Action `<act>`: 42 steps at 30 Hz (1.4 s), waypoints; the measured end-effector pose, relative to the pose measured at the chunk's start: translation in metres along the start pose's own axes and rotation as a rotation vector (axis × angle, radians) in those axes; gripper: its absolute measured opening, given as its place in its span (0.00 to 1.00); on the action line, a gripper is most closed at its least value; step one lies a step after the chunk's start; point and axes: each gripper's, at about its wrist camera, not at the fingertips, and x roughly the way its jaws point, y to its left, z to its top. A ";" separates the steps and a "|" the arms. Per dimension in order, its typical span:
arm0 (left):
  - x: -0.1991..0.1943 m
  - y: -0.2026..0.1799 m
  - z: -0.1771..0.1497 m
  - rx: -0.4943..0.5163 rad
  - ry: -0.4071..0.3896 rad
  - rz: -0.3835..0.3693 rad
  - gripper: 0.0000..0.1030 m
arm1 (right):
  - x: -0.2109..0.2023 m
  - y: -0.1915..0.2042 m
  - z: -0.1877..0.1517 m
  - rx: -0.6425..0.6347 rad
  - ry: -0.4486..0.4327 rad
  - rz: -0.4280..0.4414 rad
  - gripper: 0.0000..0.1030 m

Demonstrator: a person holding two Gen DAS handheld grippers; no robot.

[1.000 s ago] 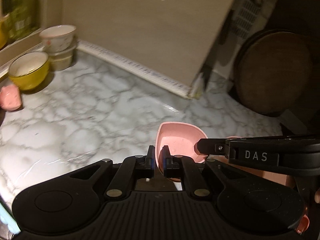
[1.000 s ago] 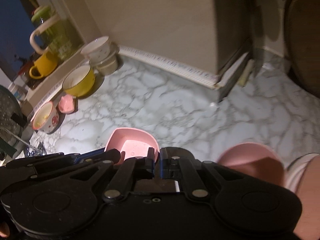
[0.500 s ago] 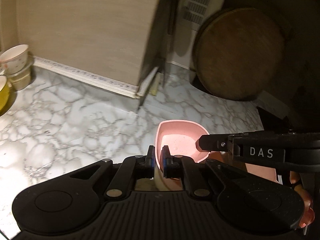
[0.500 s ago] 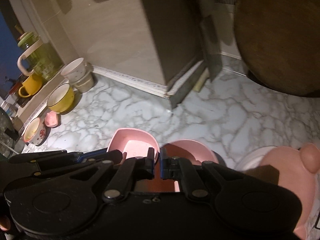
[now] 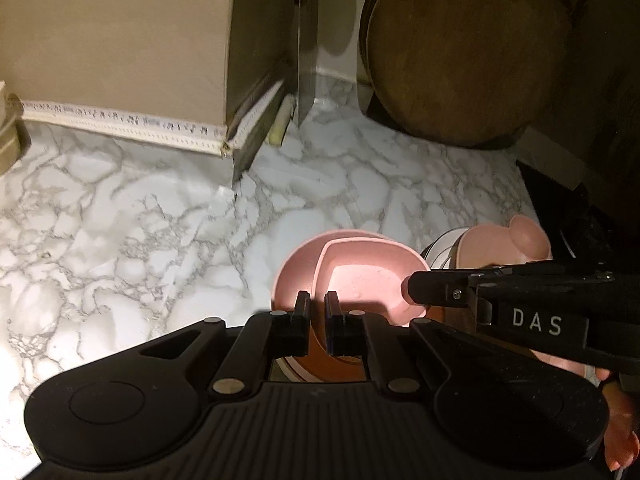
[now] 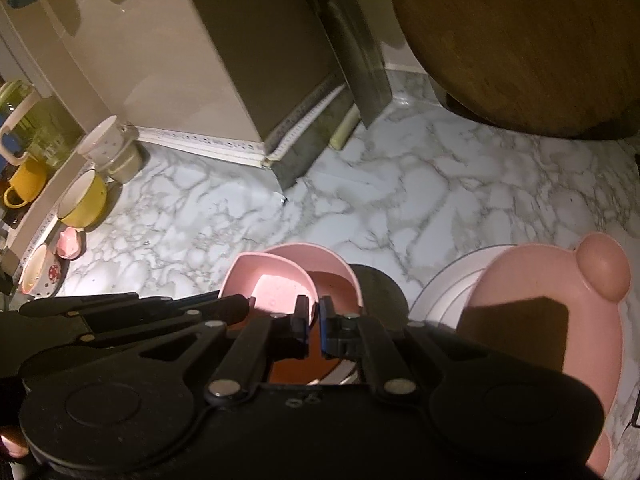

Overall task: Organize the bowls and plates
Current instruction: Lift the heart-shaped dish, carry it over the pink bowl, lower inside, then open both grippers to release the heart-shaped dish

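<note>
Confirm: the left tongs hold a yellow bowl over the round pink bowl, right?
No. The left tongs hold a small pink bowl, not a yellow one, over the round pink bowl; the left wrist view shows it.

Both views are wrist fisheyes, each looking forward and steeply down along its own fingers at the marble counter [image 5: 120, 216]. Left wrist view sits low and close behind the left gripper [image 5: 317, 312], facing the beige cabinet corner [image 5: 232, 144] and round wooden board [image 5: 468, 48]; the right gripper [image 5: 416, 290] crosses in from the right edge. Right wrist view sits slightly higher behind the right gripper [image 6: 314, 314], same heading, wider to the left, taking in the yellow bowl [image 6: 82, 200]. Shared: counter [image 6: 400, 200], cabinet corner [image 6: 266, 156], board [image 6: 520, 40], nested pink bowls [image 5: 360, 272] [image 6: 280, 276], bear-eared pink plate [image 5: 504, 240] [image 6: 540, 280].
</note>
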 end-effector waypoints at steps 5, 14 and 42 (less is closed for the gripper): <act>0.015 -0.003 0.001 0.016 0.030 0.022 0.07 | 0.015 -0.007 -0.001 0.022 0.029 -0.014 0.03; 0.027 -0.007 0.002 0.063 0.056 0.058 0.07 | 0.026 -0.008 -0.001 0.025 0.053 -0.017 0.07; -0.032 0.016 -0.003 0.017 -0.038 -0.025 0.16 | -0.032 0.001 -0.002 -0.055 -0.032 0.013 0.51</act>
